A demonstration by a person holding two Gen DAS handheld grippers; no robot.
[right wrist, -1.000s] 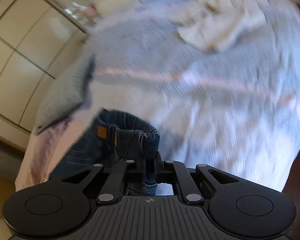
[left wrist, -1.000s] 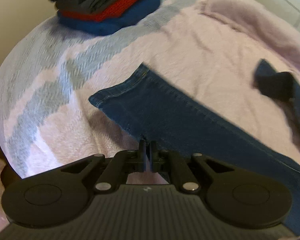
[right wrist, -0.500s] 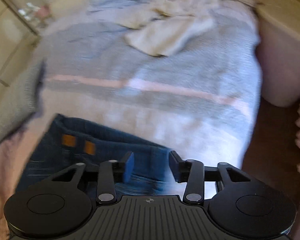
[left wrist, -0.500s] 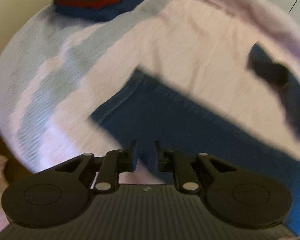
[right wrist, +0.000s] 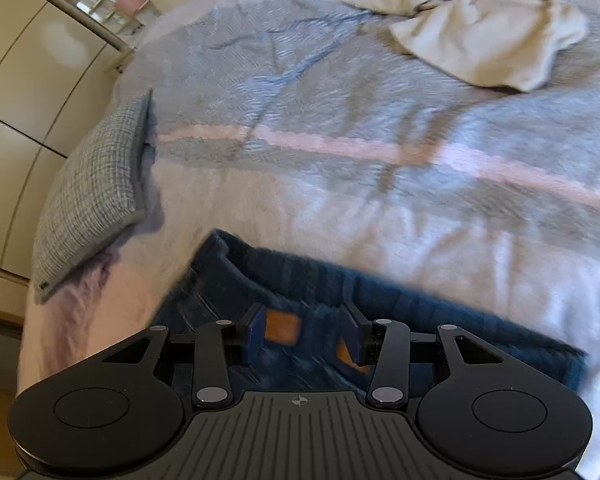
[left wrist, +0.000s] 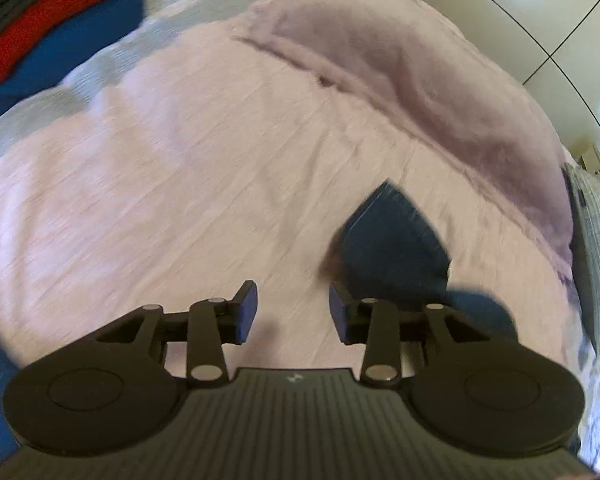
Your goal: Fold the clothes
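Bed, one, covered by a woven bedspread (right wrist: 380,92) in pale blue-grey bands with a thin pink stripe (right wrist: 340,146) running across it; the nearer portion is a soft pale pink blanket (left wrist: 180,168), ridged into a long raised fold (left wrist: 420,72) toward the far side in the left wrist view.

Cushion (right wrist: 92,196), one, grey woven check, lying at the bed's left edge in the right wrist view.

Wardrobe doors (right wrist: 28,80), cream, glossy, with dark seams, standing beyond the bed edge. A small mirrored shelf with glass items (right wrist: 108,0) sits in the corner above; details too blurred to tell.

Jeans (right wrist: 300,292), one pair, dark blue denim, lying flat on the pink blanket near the bed's front edge, with tan leather patches (right wrist: 282,328) at the waistband. A folded denim end (left wrist: 392,240) shows in the left wrist view.

Stack of folded garments (left wrist: 40,40), grey over red over blue, far left corner of the bed.

Cream garment (right wrist: 492,32), one, crumpled and unfolded, far right on the bedspread.

Left gripper (left wrist: 292,312): jaws opening, nothing between them, over bare pink blanket just beside the denim end.

Right gripper (right wrist: 302,330): jaws parted, holding nothing, above the jeans' waistband.
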